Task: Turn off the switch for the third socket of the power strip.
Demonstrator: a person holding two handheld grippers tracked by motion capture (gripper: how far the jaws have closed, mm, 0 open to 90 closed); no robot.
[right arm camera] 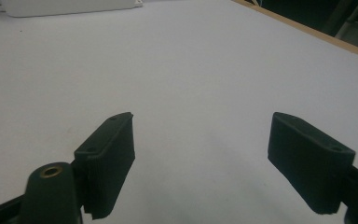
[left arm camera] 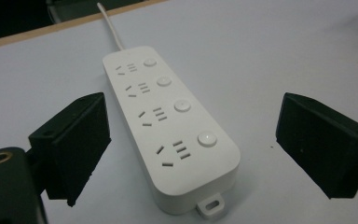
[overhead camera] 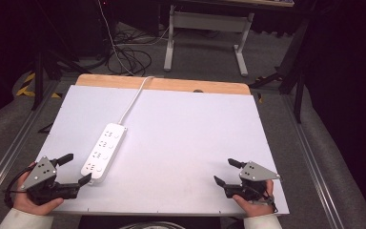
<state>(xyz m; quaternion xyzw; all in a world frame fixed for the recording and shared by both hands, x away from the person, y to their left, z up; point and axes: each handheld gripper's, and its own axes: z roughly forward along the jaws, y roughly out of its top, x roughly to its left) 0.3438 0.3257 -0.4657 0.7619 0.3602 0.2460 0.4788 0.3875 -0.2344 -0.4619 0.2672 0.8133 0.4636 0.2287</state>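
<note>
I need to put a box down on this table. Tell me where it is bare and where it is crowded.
Bare: the wide white stretch between the power strip and the right gripper, running back to the wooden edge of the table. Crowded: the near left corner, where the open left gripper flanks the strip's near end and its cord trails back.

White four-socket power strip (overhead camera: 103, 150), lying flat, table's left side

Tabletop (overhead camera: 186, 129): pale lilac-white sheet, bordered at the far edge by a light wooden strip (overhead camera: 171, 85). Floor (overhead camera: 195, 57): grey carpet, dimly lit. Desk frame (overhead camera: 207, 21): white metal legs, placed beyond the tabletop. Loose cables (overhead camera: 128, 57): black, coiled on the floor. Surroundings: dark curtaining at both sides. Hazard tape (overhead camera: 26, 88): yellow-black, seen at left.
</note>
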